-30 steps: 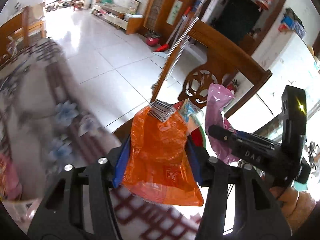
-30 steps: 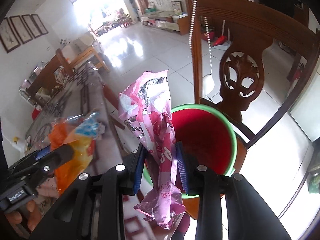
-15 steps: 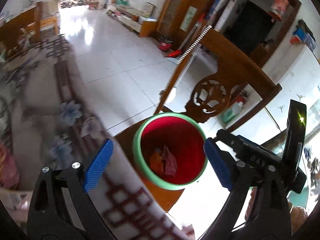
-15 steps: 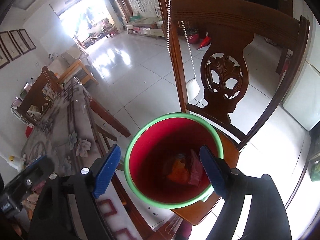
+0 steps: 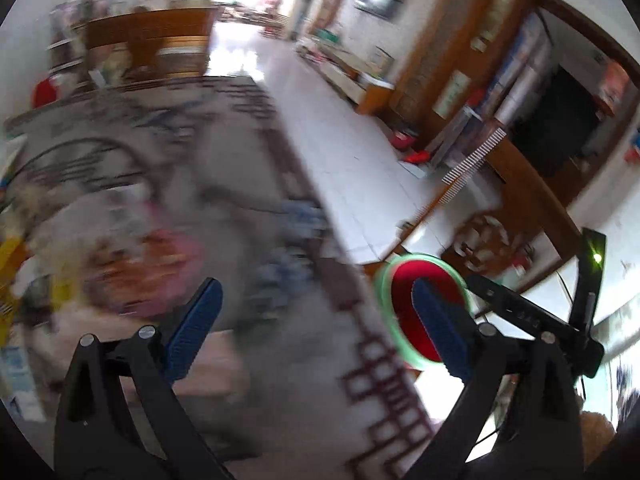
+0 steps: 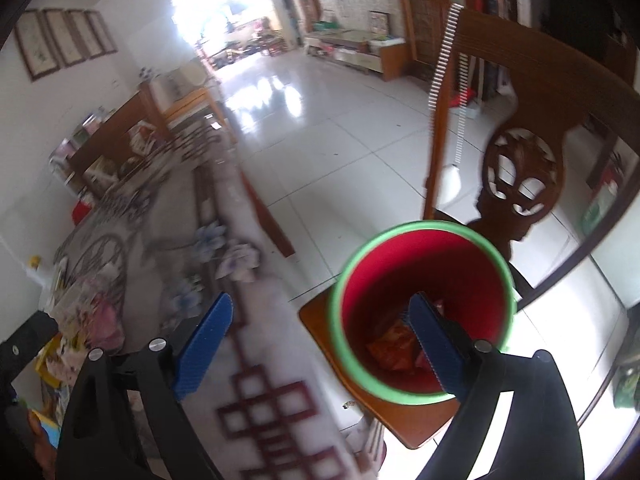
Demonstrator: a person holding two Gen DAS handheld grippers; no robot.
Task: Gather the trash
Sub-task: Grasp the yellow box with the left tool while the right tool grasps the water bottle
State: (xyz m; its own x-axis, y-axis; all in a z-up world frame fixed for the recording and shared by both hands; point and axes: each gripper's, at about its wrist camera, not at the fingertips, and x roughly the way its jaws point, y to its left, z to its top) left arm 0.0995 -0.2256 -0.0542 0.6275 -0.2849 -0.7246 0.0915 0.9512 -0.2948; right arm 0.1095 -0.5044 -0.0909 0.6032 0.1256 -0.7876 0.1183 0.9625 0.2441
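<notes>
A red bin with a green rim [image 6: 424, 312] stands on a wooden chair seat [image 6: 400, 420] beside the table. An orange wrapper [image 6: 394, 344] and a pink wrapper lie at its bottom. My right gripper [image 6: 320, 340] is open and empty, its right pad over the bin. My left gripper [image 5: 320, 328] is open and empty over the patterned table; the bin [image 5: 424, 312] shows at its right pad. A blurred pile of pink and orange wrappers [image 5: 144, 272] lies on the table ahead left, also in the right wrist view [image 6: 100, 320].
The patterned tablecloth [image 6: 260, 420] runs along the table edge. The carved chair back [image 6: 520, 172] rises behind the bin, a white bead cord [image 6: 440, 52] hanging on it. The right gripper body [image 5: 532, 320] shows in the left wrist view. Tiled floor [image 6: 320, 128] lies beyond.
Both grippers opened and dropped the orange and pink wrappers into the bin. The left gripper has since swung left over the table; the right has shifted left a little.
</notes>
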